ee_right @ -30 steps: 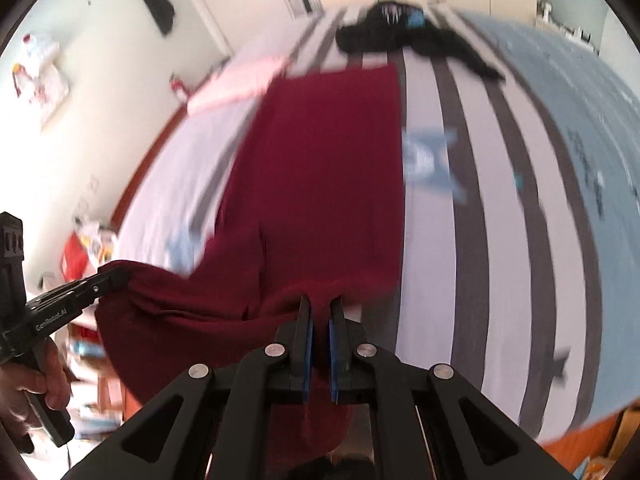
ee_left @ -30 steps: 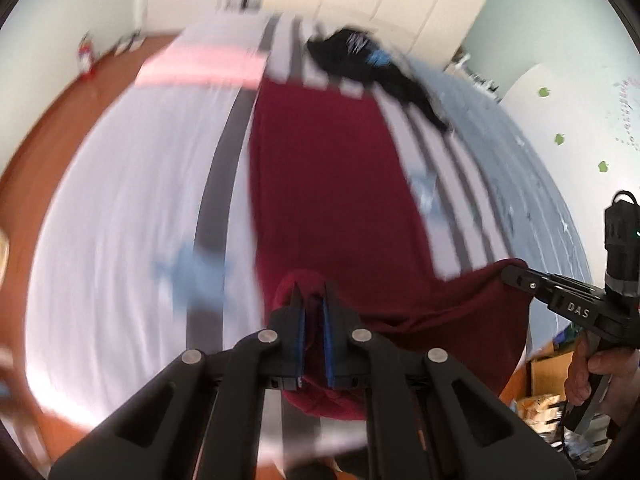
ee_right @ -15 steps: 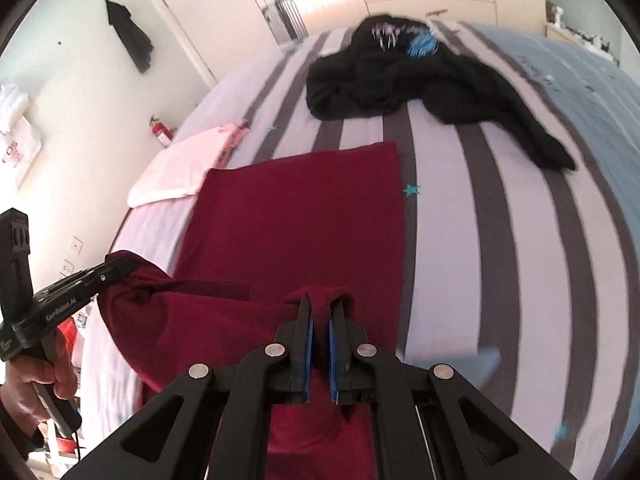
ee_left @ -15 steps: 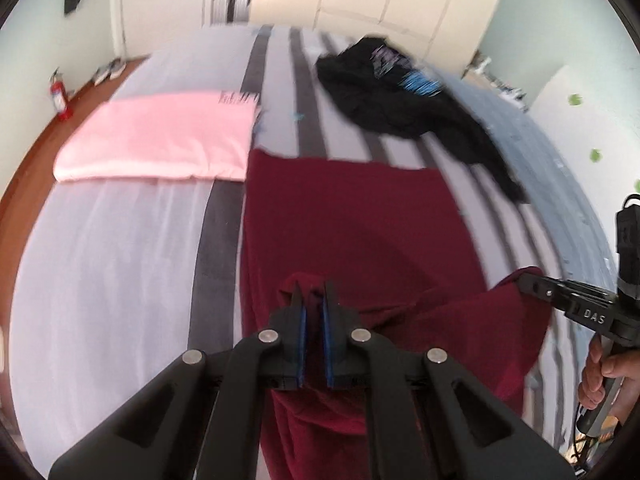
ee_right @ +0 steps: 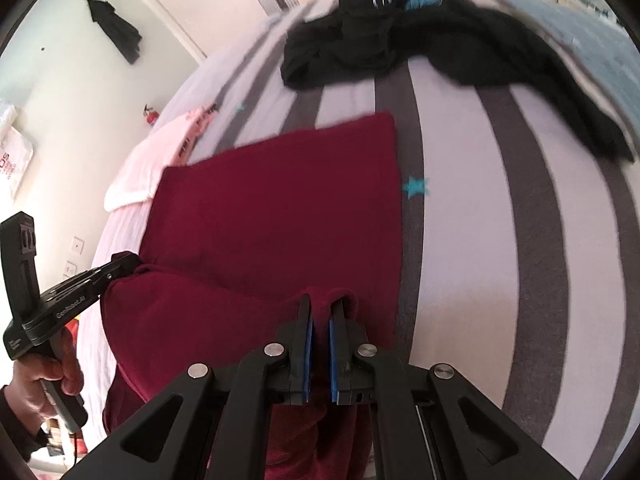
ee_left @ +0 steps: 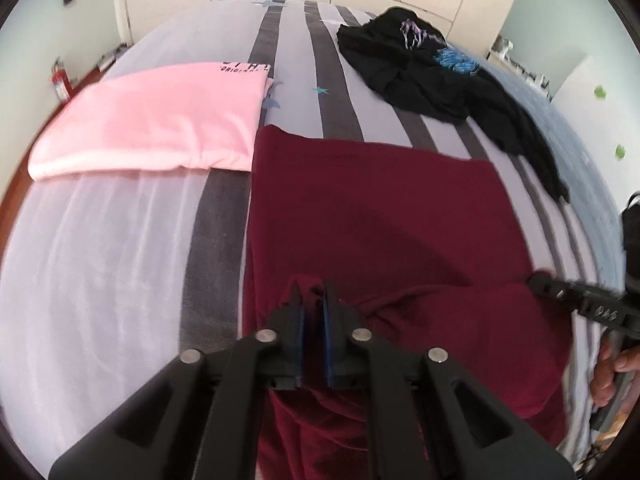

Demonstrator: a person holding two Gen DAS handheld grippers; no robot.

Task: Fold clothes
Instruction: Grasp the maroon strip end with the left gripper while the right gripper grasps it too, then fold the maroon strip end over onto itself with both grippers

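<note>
Maroon garment [ee_left: 372, 208] carried farther forward

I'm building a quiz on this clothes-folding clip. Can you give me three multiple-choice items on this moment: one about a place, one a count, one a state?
1. Where does the pink garment lie relative to the maroon garment, seen from the left wrist?
A. Beyond it, to the left
B. Under it
C. On top of the black garment

2. How many garments are on the bed?
A. One
B. Three
C. Five

3. What is the state of the two grippers?
A. Both open above the bed
B. Both shut on the maroon garment
C. One shut on the black garment

Answers:
1. A: the pink garment sits up-left of the maroon garment.
2. B: pink, maroon and the black garment on the bed.
3. B: the left gripper and right gripper each pinch a maroon bunch.
</note>
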